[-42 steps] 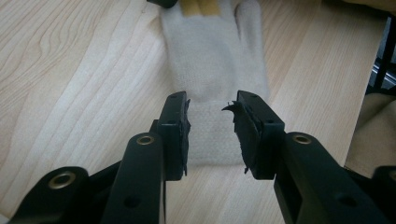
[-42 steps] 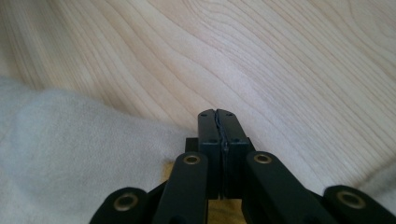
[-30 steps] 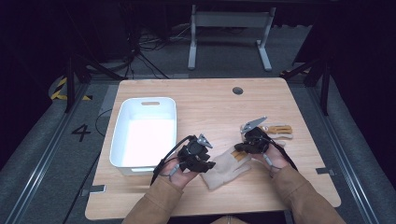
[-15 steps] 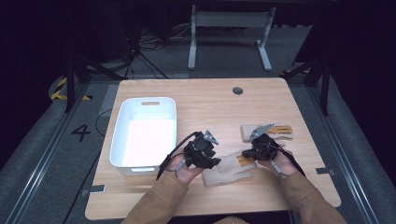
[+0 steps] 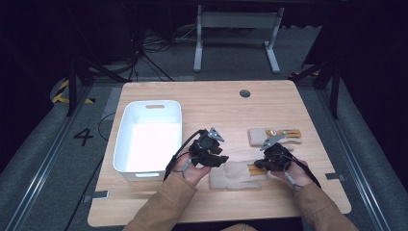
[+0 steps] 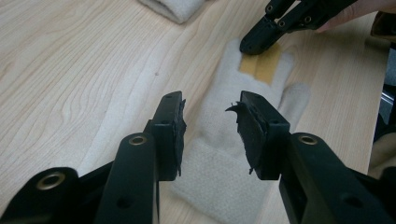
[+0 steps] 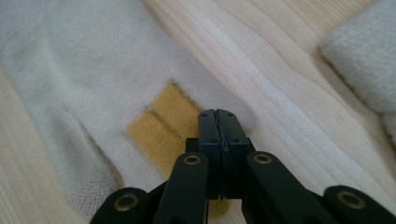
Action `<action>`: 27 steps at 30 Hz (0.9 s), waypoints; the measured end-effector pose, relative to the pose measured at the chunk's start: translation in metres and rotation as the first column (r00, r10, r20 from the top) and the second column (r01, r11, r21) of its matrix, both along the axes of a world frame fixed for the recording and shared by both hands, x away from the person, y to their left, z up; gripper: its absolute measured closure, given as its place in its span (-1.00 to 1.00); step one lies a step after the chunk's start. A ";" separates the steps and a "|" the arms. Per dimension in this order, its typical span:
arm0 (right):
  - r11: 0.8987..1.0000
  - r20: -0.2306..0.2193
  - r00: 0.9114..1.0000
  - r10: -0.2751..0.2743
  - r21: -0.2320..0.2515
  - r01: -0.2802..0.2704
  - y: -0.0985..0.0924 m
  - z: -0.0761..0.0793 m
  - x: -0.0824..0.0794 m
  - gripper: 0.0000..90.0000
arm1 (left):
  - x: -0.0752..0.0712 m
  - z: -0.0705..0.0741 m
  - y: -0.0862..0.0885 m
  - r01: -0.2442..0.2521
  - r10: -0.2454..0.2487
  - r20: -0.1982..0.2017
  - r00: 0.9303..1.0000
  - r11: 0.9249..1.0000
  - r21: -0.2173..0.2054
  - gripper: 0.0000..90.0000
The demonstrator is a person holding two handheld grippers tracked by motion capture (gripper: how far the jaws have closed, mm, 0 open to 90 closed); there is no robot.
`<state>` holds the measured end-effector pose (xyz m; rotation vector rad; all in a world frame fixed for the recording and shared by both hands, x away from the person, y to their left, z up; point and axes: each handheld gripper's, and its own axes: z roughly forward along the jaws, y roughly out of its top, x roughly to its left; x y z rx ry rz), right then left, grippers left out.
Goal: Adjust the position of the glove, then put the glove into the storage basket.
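Two grippers over glove [image 5: 235, 174], left gripper [image 6: 210, 126] parted and opening, right gripper [image 7: 218, 122] closed on fingertip, bare table [image 5: 211, 103] beyond

Bright tabletop, dark surroundings, soft close-up focus.

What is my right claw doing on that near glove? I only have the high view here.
Observer: The right claw is shut, its tip down on the glove at the edge of two yellow patches.
Operator: And the left one?
Observer: The left claw has its jaws apart. They have just been opening over the glove's palm, past the ribbed cuff, and nothing is clamped between them.
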<state>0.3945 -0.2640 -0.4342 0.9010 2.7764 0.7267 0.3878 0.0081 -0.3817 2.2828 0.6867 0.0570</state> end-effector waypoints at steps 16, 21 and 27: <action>0.990 0.121 0.988 -0.097 0.118 0.082 -0.033 0.033 -0.003 0.99 | -0.001 0.003 0.003 -0.002 0.002 0.011 1.000 0.999 -0.035 0.27; 0.977 0.145 0.979 -0.140 0.181 0.113 -0.048 0.043 0.002 0.94 | -0.004 0.003 0.009 -0.002 0.002 0.010 1.000 0.999 -0.046 0.25; 0.966 0.154 0.976 -0.154 0.232 0.116 -0.063 0.051 0.009 0.88 | -0.009 0.004 0.017 0.018 -0.017 0.019 1.000 0.998 -0.059 0.23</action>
